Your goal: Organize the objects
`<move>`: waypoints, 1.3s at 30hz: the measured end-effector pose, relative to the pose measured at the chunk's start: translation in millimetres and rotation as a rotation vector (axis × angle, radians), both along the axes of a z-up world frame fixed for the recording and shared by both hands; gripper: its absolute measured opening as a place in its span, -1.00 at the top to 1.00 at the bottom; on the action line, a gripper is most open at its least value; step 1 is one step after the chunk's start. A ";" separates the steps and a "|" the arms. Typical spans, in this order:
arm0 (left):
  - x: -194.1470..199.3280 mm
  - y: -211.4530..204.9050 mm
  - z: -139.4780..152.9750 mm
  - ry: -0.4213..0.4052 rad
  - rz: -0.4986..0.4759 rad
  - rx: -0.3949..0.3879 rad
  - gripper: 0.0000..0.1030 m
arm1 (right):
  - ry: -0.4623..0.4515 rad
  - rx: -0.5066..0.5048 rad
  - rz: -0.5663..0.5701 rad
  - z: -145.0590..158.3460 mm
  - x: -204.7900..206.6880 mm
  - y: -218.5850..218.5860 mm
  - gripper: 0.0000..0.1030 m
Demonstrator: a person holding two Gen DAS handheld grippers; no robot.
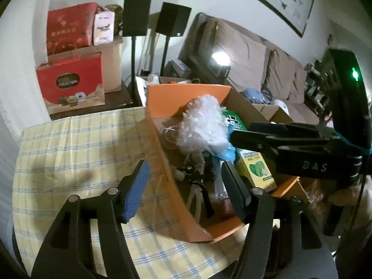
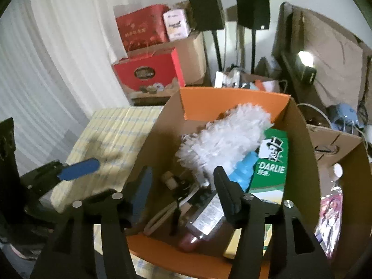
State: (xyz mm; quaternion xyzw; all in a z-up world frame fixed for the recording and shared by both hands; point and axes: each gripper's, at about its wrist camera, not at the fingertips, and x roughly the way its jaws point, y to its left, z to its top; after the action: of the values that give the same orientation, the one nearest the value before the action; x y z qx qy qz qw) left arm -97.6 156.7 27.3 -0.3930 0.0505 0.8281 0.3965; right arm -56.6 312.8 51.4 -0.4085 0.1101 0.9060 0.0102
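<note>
Both claws are over the orange box point(image 2: 232, 97) and both stand about half open with nothing between their pads. The left claw point(image 1: 186, 181) straddles the box's near wall without pressing on it; the right claw point(image 2: 183, 186) hangs above the jumble inside, and the left one shows at the left edge of that view.

Progress looks good. The box sits on the table point(image 1: 69, 139), which has a checked yellow cloth, and as far as these views reach the cloth is bare, so by my reading the gathering is mostly done. What may be left is tidying the load or shifting the box; I can't tell if anything waits out of frame.

Now the count inside:
- One white fluffy duster point(image 2: 227, 132) with a blue handle, lying across the top.
- One green toothpaste carton point(image 2: 272, 162) against the right wall.
- One yellow carton point(image 1: 258, 169) with a green leaf on it.
- One clear bottle point(image 2: 204, 218) with a label and a dark red end, lying flat.
- One pale looped cord point(image 2: 160, 218) by the bottle.
- Some small dark bits in the middle, too tangled to count.
</note>
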 end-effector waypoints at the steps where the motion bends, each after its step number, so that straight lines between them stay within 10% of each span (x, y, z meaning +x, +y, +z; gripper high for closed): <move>1: -0.7 -2.1 0.9 0.002 0.005 0.001 -0.20 | 0.008 0.006 -0.008 0.4 2.1 0.3 -0.21; 4: -4.7 -15.1 6.1 0.019 0.035 0.016 -0.69 | 0.027 0.027 -0.022 1.0 7.5 -0.9 -0.31; 13: -10.4 -43.9 15.5 0.039 0.084 0.031 -0.95 | 0.083 0.069 -0.044 10.7 20.4 -17.7 -0.79; 39: 13.7 -128.7 25.8 0.082 0.219 0.006 -0.99 | 0.165 0.159 -0.126 28.4 66.1 -92.1 -1.00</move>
State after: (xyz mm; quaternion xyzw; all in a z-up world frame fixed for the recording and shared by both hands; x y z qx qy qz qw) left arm -84.0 27.9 53.1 -0.3608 0.0207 0.8819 0.3026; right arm 9.5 220.7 79.8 -0.3228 0.0638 0.9400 0.0903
